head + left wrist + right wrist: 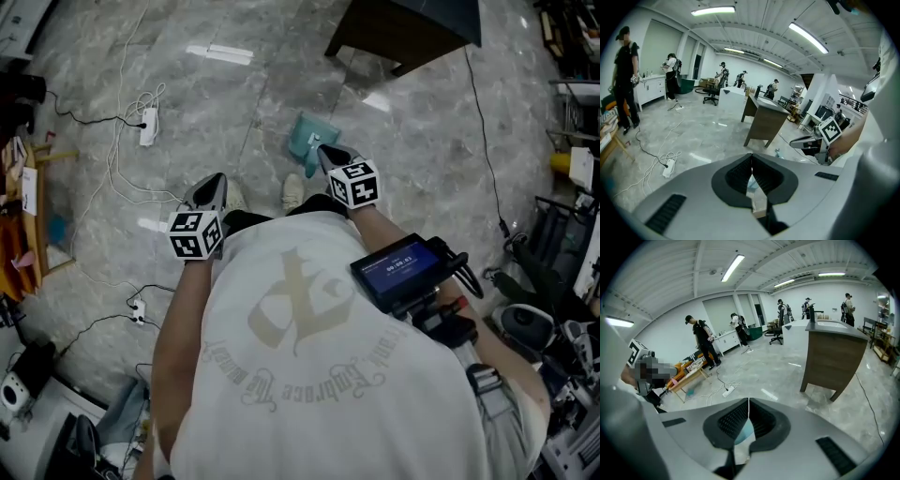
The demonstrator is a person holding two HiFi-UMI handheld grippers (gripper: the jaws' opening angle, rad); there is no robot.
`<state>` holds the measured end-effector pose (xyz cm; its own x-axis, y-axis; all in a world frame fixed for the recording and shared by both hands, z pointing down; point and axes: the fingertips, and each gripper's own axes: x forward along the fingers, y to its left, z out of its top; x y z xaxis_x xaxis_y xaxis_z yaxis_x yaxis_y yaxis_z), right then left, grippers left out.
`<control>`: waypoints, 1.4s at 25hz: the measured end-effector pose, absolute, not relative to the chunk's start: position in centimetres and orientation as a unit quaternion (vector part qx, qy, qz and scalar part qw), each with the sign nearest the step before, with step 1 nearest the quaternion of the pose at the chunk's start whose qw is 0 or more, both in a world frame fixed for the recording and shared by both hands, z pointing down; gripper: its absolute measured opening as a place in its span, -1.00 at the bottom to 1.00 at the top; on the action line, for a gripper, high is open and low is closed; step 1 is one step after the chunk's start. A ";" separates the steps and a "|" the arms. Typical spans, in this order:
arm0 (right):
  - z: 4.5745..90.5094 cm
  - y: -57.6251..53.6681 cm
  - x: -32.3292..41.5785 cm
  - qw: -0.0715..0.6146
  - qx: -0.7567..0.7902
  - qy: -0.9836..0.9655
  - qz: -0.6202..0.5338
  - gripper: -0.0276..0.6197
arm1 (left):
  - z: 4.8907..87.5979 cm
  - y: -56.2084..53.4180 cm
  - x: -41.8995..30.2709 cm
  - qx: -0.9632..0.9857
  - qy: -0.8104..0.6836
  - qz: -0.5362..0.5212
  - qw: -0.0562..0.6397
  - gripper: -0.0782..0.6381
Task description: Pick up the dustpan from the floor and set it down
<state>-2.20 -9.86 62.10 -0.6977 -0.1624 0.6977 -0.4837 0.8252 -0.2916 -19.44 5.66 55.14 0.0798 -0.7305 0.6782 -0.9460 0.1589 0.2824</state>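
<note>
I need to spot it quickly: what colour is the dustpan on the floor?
Teal; the dustpan shows best in the head view.

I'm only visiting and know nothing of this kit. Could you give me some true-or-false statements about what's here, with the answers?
1. A teal dustpan lies on the floor. True.
2. The left tongs are wide open. False: their jaws are shut, with nothing between them.
3. A white power strip lies on the floor. True.
4. The left tongs are nearer the dustpan than the right tongs. False: the right tongs are nearer.
</note>
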 end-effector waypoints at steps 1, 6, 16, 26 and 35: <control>62.2 -10.1 -2.1 0.344 0.191 -0.888 0.239 -0.86 | 55.2 5.3 -19.6 0.637 -0.656 0.148 0.376 -0.74; 62.5 -11.8 -0.6 0.348 0.250 -0.862 0.270 -0.86 | 55.1 2.8 -20.1 0.667 -0.619 0.166 0.380 -0.74; 62.8 -13.3 1.1 0.378 0.325 -0.805 0.322 -0.59 | 53.6 -2.2 -23.4 0.704 -0.568 0.191 0.381 -0.74; 67.8 -11.1 0.1 0.404 0.400 -0.737 0.365 -0.18 | 55.3 1.4 -26.9 0.716 -0.554 0.200 0.375 -0.74; 71.9 -10.7 0.5 0.441 0.436 -0.664 0.418 -0.16 | 56.0 5.0 -29.5 0.693 -0.571 0.206 0.390 -0.74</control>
<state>0.52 -10.75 71.94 -0.2320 -0.2102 0.9497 -0.9473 0.2706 -0.1715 -29.53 5.02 56.01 0.2637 -0.6295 0.7309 -0.9514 -0.0447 0.3048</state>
